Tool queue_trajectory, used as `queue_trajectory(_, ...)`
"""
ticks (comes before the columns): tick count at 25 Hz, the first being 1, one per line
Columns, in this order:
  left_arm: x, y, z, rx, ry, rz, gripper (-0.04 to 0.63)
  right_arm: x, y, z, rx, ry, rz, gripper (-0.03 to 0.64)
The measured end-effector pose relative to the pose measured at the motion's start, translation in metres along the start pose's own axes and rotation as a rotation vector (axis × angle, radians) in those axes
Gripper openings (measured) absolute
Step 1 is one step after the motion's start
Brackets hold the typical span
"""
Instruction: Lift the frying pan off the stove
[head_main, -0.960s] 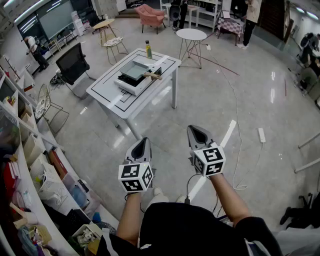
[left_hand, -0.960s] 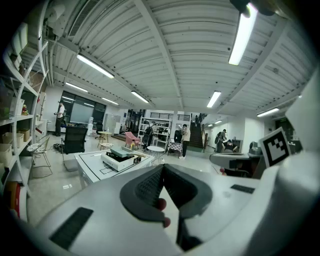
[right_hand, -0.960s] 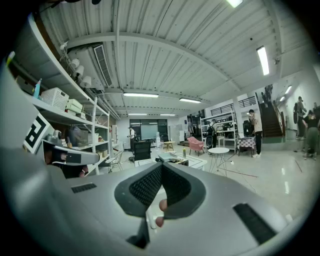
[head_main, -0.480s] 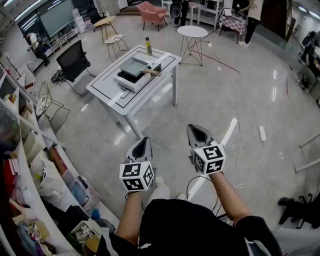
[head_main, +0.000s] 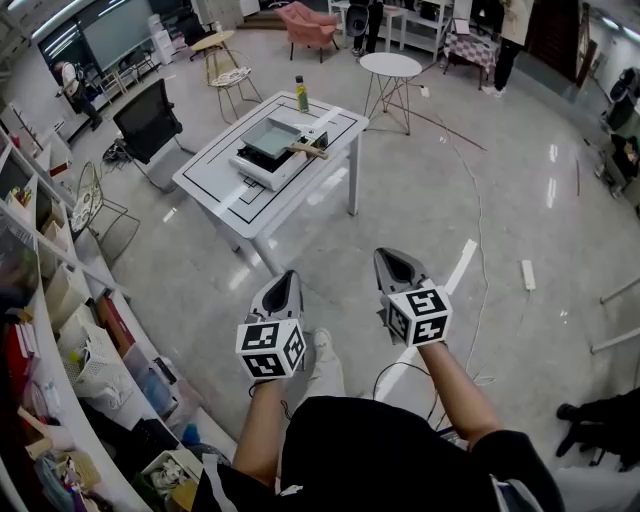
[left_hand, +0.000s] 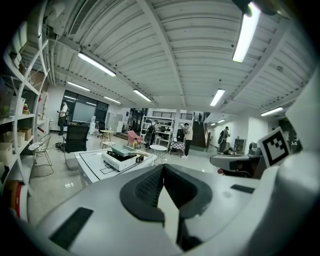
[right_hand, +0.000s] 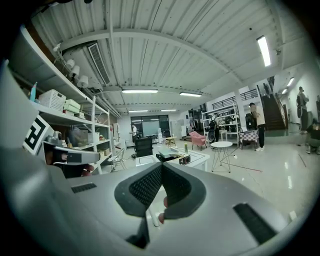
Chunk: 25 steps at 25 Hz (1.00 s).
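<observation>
- The frying pan (head_main: 270, 138) sits on the stove (head_main: 268, 176), its wooden handle (head_main: 310, 151) pointing out over the stove's edge toward the near right side.
- The stove stands on the white desk (head_main: 210, 182), near the middle of the desktop, inside black lines marked on the top.
- A bottle (head_main: 300, 95) stands upright at the far edge of the desk, just behind the stove and pan.
- A black office chair (head_main: 148, 122) stands to the left of the desk, and a small round white table (head_main: 391, 67) stands beyond its right corner.
- Both tools are well apart from the desk, held low over the shiny floor (head_main: 480, 200) in front of the person's body.
- The left hand-held gripper (head_main: 284, 283) has its jaws pressed together with nothing between them. In the left gripper view the desk, stove and pan show far off, to the left of the jaw tips.
- The right hand-held gripper (head_main: 398, 262) also has its jaws fully together and holds nothing. In the right gripper view the desk lies far ahead, just above the jaw tips.
- Crowded shelves (head_main: 50, 290) run along the person's left side.
- A white power strip (head_main: 527, 275) lies on the floor to the right.
</observation>
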<state>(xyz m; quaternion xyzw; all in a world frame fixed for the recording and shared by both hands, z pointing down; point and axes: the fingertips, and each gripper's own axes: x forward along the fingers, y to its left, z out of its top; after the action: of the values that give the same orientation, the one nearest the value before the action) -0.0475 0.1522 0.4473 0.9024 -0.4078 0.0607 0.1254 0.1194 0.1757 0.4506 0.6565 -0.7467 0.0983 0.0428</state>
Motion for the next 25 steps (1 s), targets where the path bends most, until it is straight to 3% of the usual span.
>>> queue_trajectory(25,0.197,0.154,0.077,-0.039,0.038,0.001,0.011,0.251,-0.042,0.058,-0.001,0.06,0.019,-0.003)
